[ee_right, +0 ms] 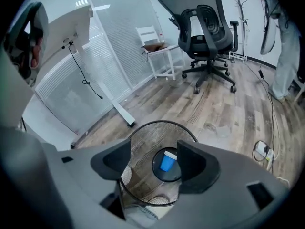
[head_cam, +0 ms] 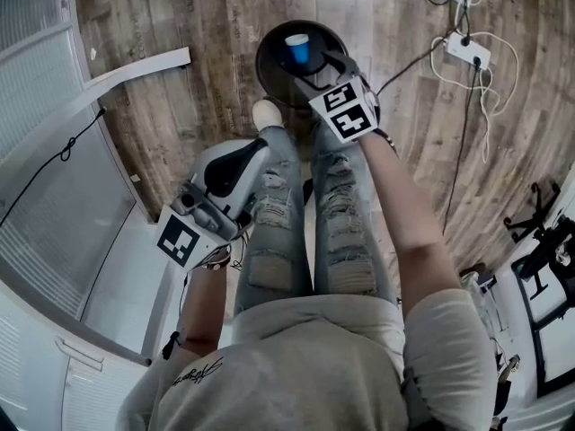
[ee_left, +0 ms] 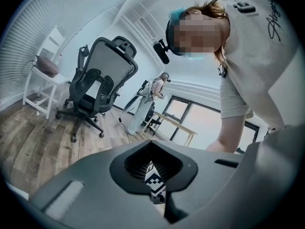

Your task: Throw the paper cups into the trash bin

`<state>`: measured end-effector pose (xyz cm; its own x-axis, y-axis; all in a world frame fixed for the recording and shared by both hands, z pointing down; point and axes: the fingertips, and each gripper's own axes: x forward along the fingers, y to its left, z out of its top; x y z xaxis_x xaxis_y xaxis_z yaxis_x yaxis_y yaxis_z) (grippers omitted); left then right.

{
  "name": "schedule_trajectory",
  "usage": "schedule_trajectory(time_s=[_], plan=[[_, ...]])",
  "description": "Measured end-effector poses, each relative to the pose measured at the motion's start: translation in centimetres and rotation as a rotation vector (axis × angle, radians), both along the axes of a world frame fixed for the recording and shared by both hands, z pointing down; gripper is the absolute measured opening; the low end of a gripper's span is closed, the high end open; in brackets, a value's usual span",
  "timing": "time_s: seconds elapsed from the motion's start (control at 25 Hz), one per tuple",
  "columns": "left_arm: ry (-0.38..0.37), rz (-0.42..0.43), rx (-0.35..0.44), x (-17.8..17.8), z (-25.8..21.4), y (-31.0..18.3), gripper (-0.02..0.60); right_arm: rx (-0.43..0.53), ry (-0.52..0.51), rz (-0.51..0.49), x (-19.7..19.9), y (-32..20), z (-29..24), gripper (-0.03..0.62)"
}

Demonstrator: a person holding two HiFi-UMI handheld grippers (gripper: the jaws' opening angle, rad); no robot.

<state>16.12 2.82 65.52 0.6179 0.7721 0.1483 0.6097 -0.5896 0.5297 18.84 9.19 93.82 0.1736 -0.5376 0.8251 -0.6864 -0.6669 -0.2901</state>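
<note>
While a cup (head_cam: 297,49) lies in the bin (head_cam: 269,68), right gripper (ee_right: 153,152) fingers (ee_right: 195,166) gape; left gripper (ee_left: 152,147) seems closed.

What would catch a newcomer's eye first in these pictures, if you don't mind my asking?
A blue paper cup sits at the bottom of the dark mesh trash bin on the wooden floor, just beyond the person's feet. The right gripper hangs directly above the bin with its jaws apart and empty, while the left gripper is held by the person's left thigh, jaws together.
</note>
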Motion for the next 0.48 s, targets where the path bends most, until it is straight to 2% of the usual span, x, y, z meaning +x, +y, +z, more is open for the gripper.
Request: schedule_trajectory(time_s=[0.28,0.48], plan=[[0.017,0.011,-0.001,0.1,-2.6,0.8,0.003,0.039,0.037,0.028,0.5,-0.3,-5.0,0.284],[0.034,0.012,0.035,0.0,-3.7,0.7,0.003,0.081,0.072,0.019,0.8,-0.2,-9.4,0.284]])
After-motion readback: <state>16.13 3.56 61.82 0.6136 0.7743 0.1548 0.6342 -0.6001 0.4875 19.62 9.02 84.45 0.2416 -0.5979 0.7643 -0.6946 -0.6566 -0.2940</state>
